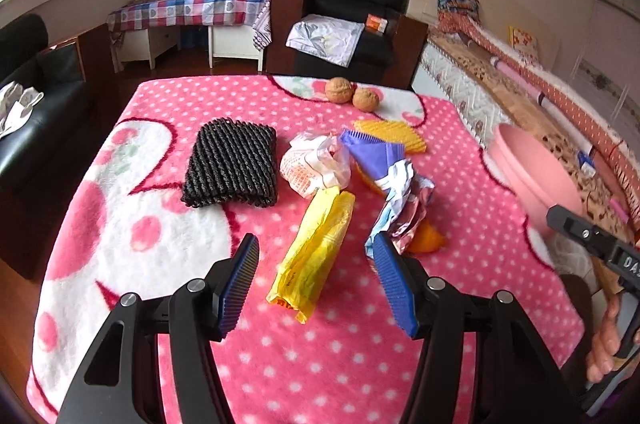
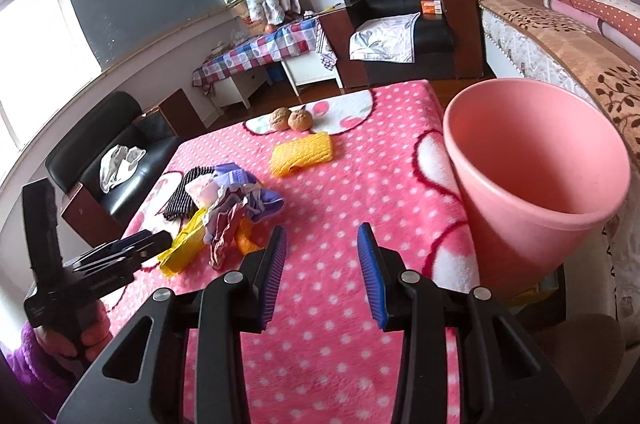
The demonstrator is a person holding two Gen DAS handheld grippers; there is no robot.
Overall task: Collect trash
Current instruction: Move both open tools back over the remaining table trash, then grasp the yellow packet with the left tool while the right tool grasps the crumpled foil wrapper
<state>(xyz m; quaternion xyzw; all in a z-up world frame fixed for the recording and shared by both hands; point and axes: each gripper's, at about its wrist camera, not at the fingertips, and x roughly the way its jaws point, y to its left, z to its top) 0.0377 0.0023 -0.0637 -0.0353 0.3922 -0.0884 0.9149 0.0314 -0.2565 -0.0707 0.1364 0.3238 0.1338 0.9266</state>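
The right hand-held gripper hangs over the pink dotted worktop, jaws apart with nothing between them. A pink bin stands at the right edge. A wrapper pile lies to the left, a yellow net and two walnuts beyond. The left hand-held gripper reaches toward the pile.

On the blanket-covered table, the foam net lies left of the crumpled wrappers; two walnuts sit behind them, the bucket at the right edge.
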